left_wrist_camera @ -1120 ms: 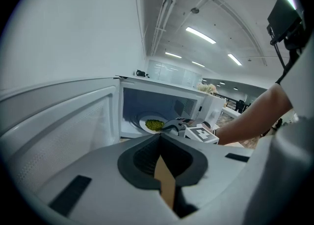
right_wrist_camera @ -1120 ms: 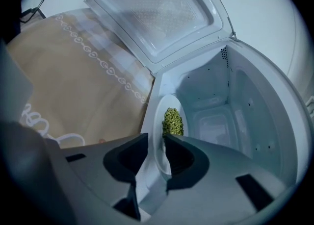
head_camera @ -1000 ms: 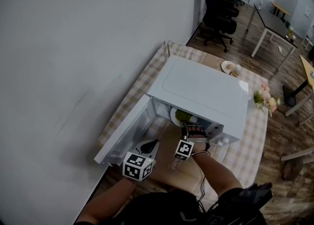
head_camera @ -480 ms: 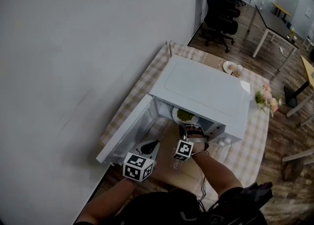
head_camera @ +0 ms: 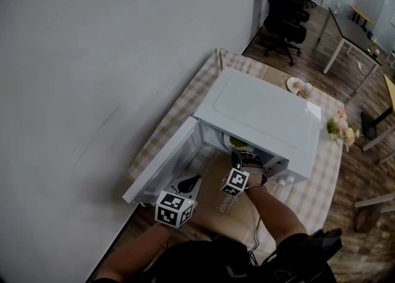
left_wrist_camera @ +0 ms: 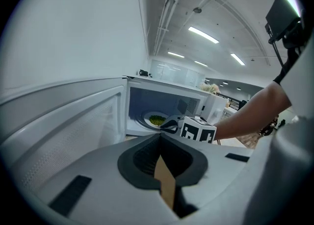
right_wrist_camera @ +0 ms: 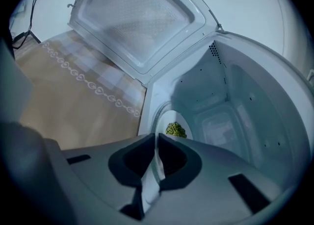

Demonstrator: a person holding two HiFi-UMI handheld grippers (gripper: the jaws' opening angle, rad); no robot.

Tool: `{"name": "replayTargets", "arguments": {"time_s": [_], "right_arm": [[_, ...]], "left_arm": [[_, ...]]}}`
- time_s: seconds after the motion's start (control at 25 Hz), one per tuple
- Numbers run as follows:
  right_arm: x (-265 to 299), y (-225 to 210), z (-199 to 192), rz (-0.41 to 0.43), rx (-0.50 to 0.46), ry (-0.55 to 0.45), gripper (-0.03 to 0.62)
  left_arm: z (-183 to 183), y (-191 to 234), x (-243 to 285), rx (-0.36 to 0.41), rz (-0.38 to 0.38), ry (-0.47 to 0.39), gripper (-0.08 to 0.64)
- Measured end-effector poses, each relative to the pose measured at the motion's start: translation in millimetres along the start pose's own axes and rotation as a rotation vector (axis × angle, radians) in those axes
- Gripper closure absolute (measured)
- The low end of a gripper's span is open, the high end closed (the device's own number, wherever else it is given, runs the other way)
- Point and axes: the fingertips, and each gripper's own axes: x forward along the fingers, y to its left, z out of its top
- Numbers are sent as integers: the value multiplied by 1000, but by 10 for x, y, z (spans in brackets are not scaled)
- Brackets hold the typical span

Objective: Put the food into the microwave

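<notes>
Right gripper (right_wrist_camera: 156, 143): jaws clamped on plate (right_wrist_camera: 166, 115) rim; green food (right_wrist_camera: 175, 129) just ahead, inside microwave (head_camera: 259, 115). Left gripper (left_wrist_camera: 160, 143): jaws together, empty.

The microwave (head_camera: 259, 114) was a white box-type unit standing on a checked tablecloth (head_camera: 199, 90). Its door (head_camera: 162, 166) was swung fully open to the left (hinge on that side). A white plate (right_wrist_camera: 166, 117) sat low inside the cavity, toward the front, carrying a small mound of green food (right_wrist_camera: 175, 130) near its centre. The plate's near rim lay at the cavity mouth, clamped between the closed jaws of the right gripper (right_wrist_camera: 156, 139).
</notes>
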Motion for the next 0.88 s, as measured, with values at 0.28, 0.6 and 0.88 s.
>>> {"name": "replayTargets", "arguments": {"time_s": [0.28, 0.6, 0.88], "right_arm": [[48, -17, 41, 14, 11, 2, 561], [-53, -91, 179, 6, 38, -47, 538], [29, -64, 142, 26, 76, -34, 583]], "left_arm": [[3, 15, -13, 1, 9, -2, 551], [-27, 3, -37, 1, 10, 1, 551], [-22, 5, -60, 2, 15, -1, 551]]}}
